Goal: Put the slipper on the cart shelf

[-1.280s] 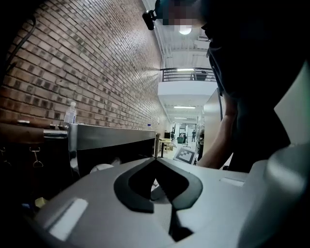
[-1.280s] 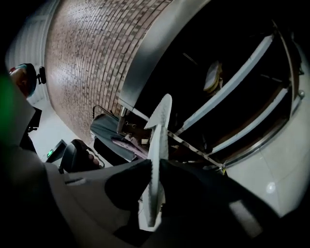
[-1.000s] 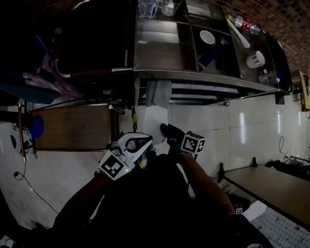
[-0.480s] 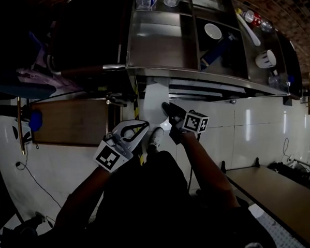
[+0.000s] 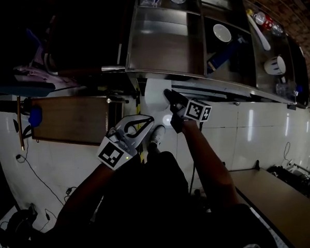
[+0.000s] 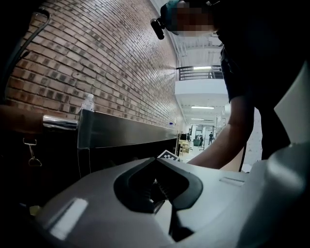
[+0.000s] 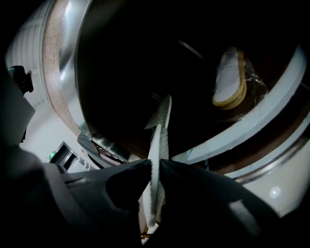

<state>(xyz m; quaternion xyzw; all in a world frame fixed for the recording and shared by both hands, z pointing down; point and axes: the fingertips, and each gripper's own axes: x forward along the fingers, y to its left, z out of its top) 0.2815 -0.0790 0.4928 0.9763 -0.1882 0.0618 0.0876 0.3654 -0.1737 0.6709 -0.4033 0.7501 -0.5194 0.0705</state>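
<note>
A white slipper (image 7: 157, 145) stands edge-on between the jaws of my right gripper (image 7: 156, 167), which is shut on it. In the head view that slipper (image 5: 154, 92) hangs just under the front edge of the steel cart (image 5: 161, 43), with the right gripper (image 5: 169, 96) behind it. A second pale slipper (image 7: 230, 80) lies inside the cart's dark lower shelf. My left gripper (image 5: 144, 120) is shut on nothing, low and left of the right one. Its closed tips (image 6: 156, 160) point along the cart's steel edge (image 6: 121, 131).
On the cart top are a white bowl (image 5: 222, 33), a mug (image 5: 275, 65) and bottles. A brown wooden panel (image 5: 72, 120) lies left on the white tiled floor, and a wooden table (image 5: 288, 197) stands at the lower right. The person's shoe (image 5: 155, 134) is between the grippers.
Both grippers have moved toward the cart, and the right one has carried the slipper up to the cart's front edge. The jaws stand as before.
</note>
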